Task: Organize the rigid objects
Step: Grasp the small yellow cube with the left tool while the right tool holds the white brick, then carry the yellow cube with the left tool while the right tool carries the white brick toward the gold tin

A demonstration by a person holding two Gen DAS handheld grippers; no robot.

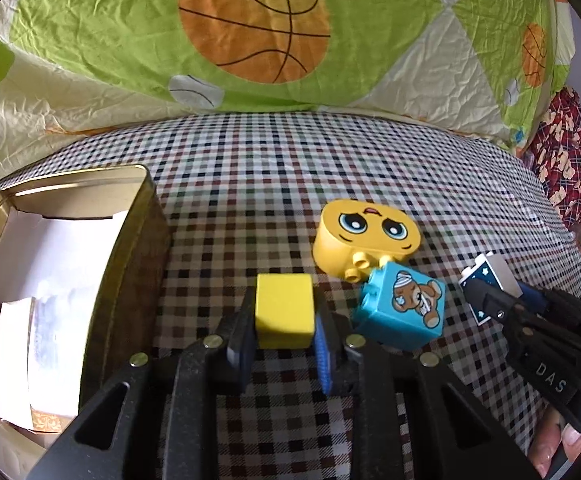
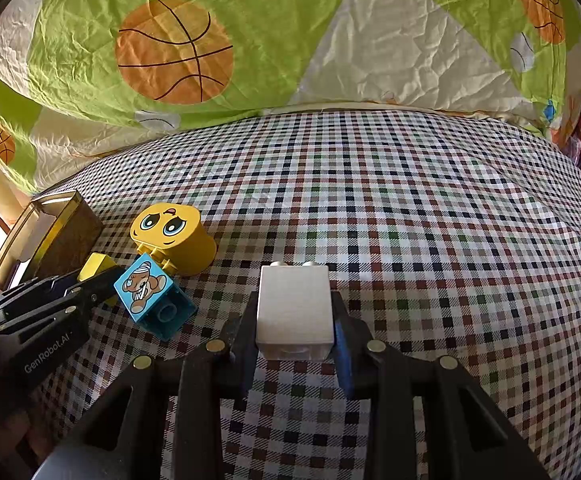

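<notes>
My left gripper (image 1: 284,312) is shut on a plain yellow block (image 1: 284,307), held just right of the open gold tin (image 1: 146,216). My right gripper (image 2: 295,312) is shut on a white block (image 2: 295,308) with two studs at its far end; in the left wrist view this block (image 1: 504,278) shows a dark blue starry face. Between the grippers, on the checked cloth, lie a yellow face block (image 1: 366,236) and a blue bear block (image 1: 402,312), touching each other. They also show in the right wrist view: the face block (image 2: 174,236) and the bear block (image 2: 150,296).
The tin holds white paper and boxes (image 1: 50,280). A green basketball quilt (image 1: 250,40) rises behind the checked cloth (image 2: 410,220). Red patterned fabric (image 1: 566,160) lies at the far right. A hand (image 1: 558,440) shows at the lower right.
</notes>
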